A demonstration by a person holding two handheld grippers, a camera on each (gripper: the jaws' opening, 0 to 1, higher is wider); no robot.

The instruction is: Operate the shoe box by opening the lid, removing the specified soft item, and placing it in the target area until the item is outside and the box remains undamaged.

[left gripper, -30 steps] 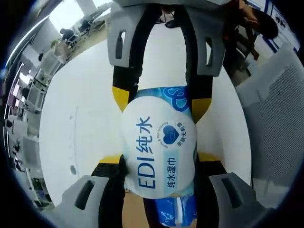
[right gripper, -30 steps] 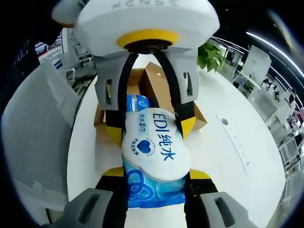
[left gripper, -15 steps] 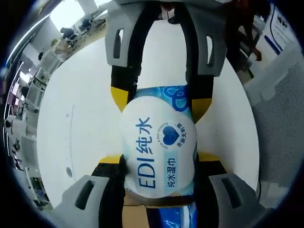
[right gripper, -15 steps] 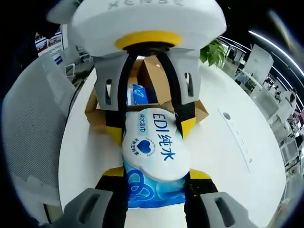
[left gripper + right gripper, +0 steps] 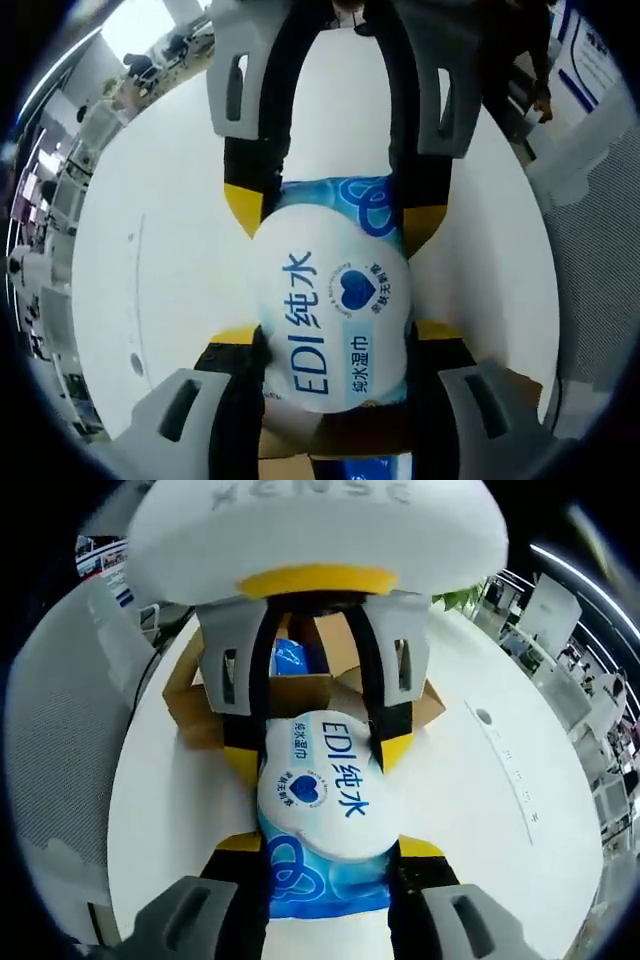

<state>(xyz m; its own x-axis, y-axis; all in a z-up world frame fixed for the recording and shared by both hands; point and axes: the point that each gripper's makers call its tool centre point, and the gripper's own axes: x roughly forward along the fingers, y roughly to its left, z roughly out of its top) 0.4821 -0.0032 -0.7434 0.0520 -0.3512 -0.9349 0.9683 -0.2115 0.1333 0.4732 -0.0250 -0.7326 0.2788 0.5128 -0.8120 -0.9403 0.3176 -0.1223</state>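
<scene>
A blue-and-white pack of wet wipes was held at the centre of the left gripper view, pinched from opposite ends by both grippers. The left gripper rose from the bottom edge, its jaws closed partway against the near end of the pack. The right gripper entered from the top of that view, its yellow-tipped jaws pressed onto the far end. A white table lay behind.

In the right gripper view the pack of wet wipes sat at lower centre, clamped by the right gripper at the bottom and by the left gripper descending from the top. Behind it, at upper centre, stood the brown cardboard shoe box, its flaps open, on the white table. The pack was held above the table, outside the box.
</scene>
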